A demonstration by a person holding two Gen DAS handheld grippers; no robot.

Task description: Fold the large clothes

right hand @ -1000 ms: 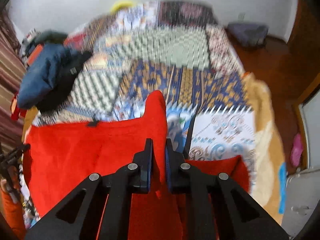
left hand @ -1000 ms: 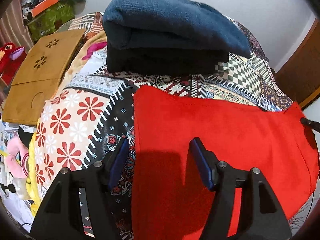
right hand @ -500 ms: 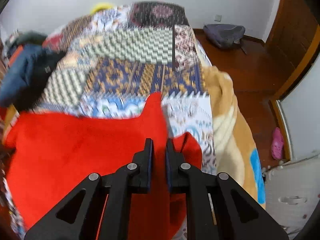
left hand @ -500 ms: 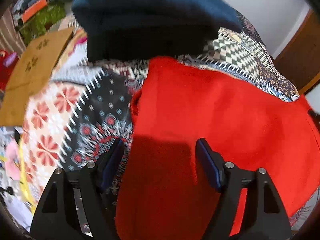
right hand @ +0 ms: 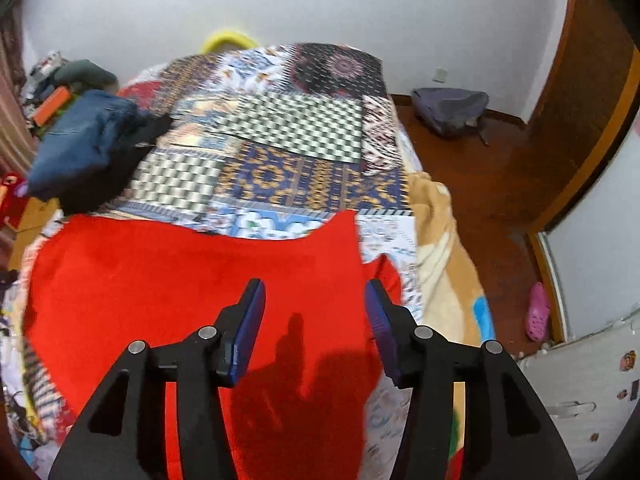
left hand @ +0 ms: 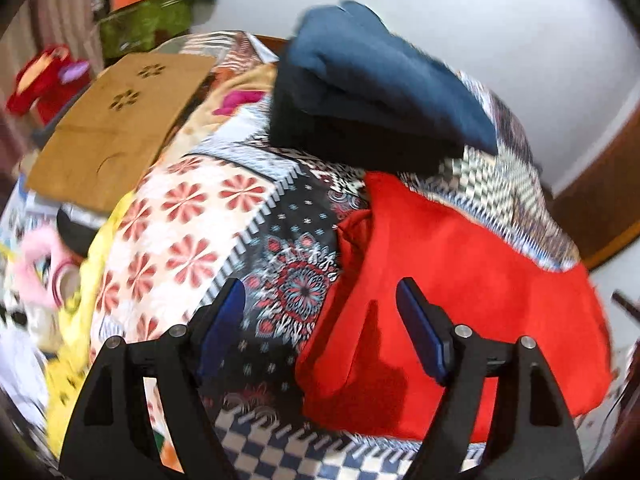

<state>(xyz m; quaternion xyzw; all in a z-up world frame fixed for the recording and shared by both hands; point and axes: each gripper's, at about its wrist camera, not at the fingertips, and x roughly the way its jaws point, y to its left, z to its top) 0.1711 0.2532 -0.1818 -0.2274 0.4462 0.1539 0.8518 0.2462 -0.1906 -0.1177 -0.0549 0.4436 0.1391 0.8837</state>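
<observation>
Jaws on both our grippers gape wide, gripping nothing: left gripper [left hand: 320, 312] hovers over the red garment's [left hand: 460, 280] left edge, right gripper [right hand: 314, 312] above its right part. Garment lies flat on the patchwork bedspread [right hand: 288, 168], near the folded dark-blue clothes stack [left hand: 380, 92].

The garment [left hand: 472, 280] lay spread on the bedcover [left hand: 208, 240] in front of me, its near edge toward my tools. Behind it, toward my left, a pile of folded clothes [left hand: 380, 92] sat on the same cover. A flat board [left hand: 116, 128] lay left of the bed. To my right, past the bed's edge, a bag [right hand: 450, 110] rested on the floor [right hand: 492, 184] by the wall.
</observation>
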